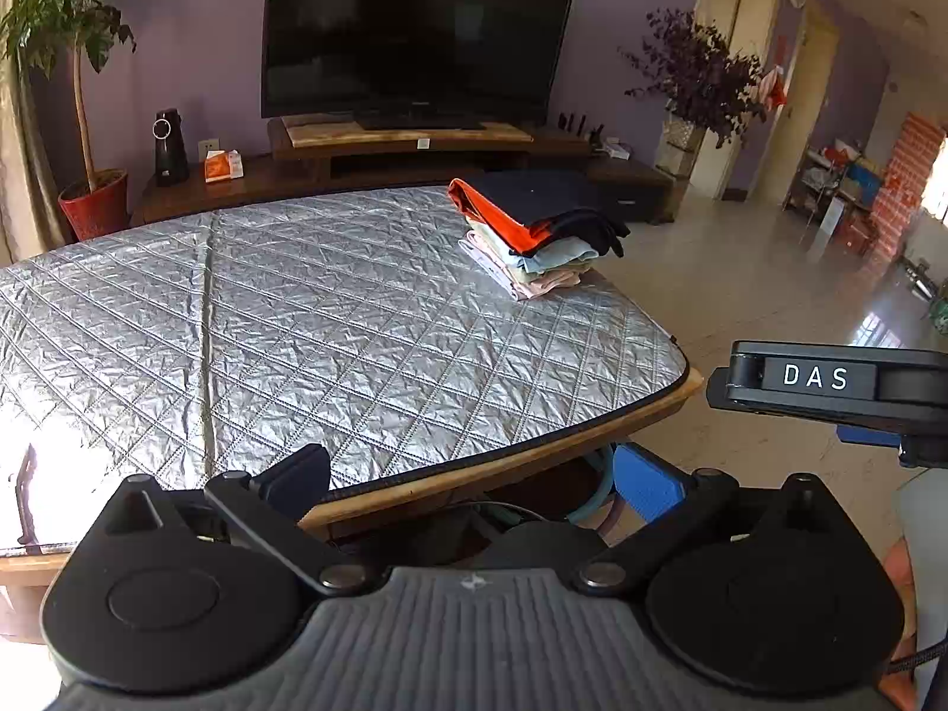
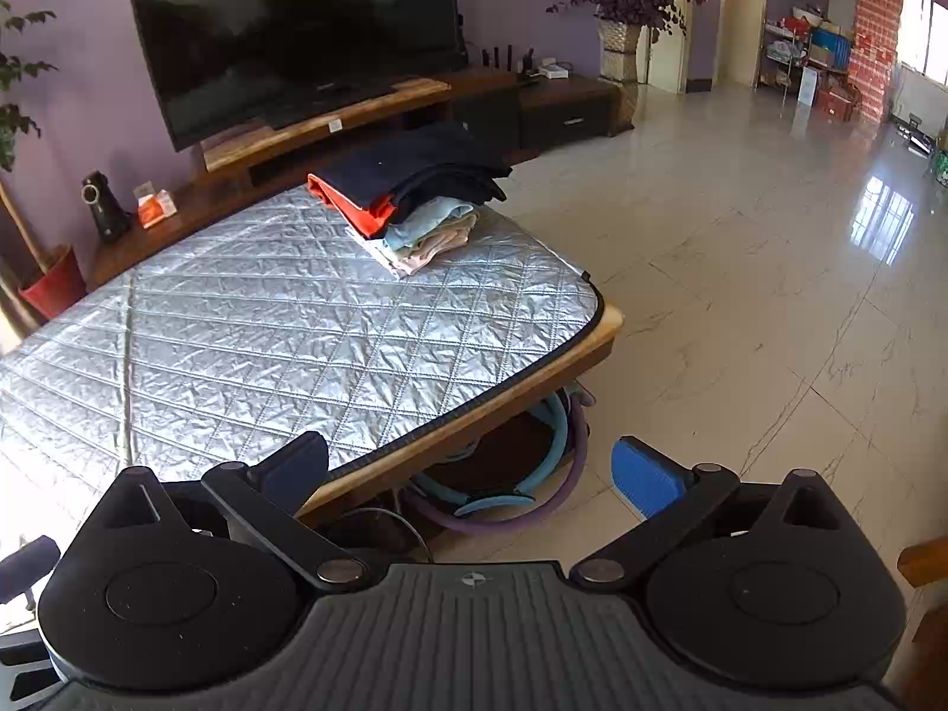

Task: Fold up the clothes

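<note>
I am standing at the near edge of a table (image 1: 592, 444) covered with a silver quilted mat (image 1: 296, 326), holding a gripper in each hand, and both are empty. My left gripper (image 1: 474, 483) has its jaws spread wide, one dark pad over the near edge of the mat and one blue pad hanging past the table's wooden rim, gripping nothing. My right gripper (image 2: 471, 474) is just as wide apart and holds nothing; it points past the table's right corner toward the tiled floor (image 2: 770, 296), and in the left view its black body shows just to my right. The clothes are a folded stack (image 1: 533, 225) at the far right corner of the mat, a dark garment on top, orange beneath it, then pale blue and pink layers. I judge they sit there so the broad middle of the mat stays free for spreading out a garment. No unfolded garment shows on the mat, so I judge I am either between pieces or finished. Beyond the table a television (image 1: 415, 29) stands on a low wooden cabinet (image 1: 415, 148).
</note>
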Tool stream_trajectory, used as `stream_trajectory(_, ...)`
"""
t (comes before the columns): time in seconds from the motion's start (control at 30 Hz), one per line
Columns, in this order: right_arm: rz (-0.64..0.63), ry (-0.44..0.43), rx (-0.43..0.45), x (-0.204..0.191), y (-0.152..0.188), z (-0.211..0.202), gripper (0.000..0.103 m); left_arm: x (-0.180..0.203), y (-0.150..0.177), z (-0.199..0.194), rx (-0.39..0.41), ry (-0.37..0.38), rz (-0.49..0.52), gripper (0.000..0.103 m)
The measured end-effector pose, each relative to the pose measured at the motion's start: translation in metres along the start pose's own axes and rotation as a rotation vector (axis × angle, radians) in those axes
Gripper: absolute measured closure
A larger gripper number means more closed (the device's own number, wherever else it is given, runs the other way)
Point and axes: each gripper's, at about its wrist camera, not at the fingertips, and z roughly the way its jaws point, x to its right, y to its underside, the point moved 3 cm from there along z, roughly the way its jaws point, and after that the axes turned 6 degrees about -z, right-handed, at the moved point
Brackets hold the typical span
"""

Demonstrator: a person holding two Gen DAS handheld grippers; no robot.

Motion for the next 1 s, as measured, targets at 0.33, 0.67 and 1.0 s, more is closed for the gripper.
stream_trajectory(0.33, -0.116, 0.047, 0.040, -0.007, 0.043, -0.055, 0.000, 0.014, 0.038, -0.049, -0.020, -0.026, 0.082, 0.001)
stream_trajectory(0.67, -0.158, 0.082, 0.086, 0.003, 0.071, -0.088, 0.000, 0.012, 0.054, -0.087, 0.014, -0.059, 0.099, 0.001)
stream_trajectory(1.0, -0.155, 0.103, 0.127, 0.008, 0.081, -0.101, 0.000, 0.020, 0.052, -0.096, 0.042, -0.066, 0.119, 0.001)
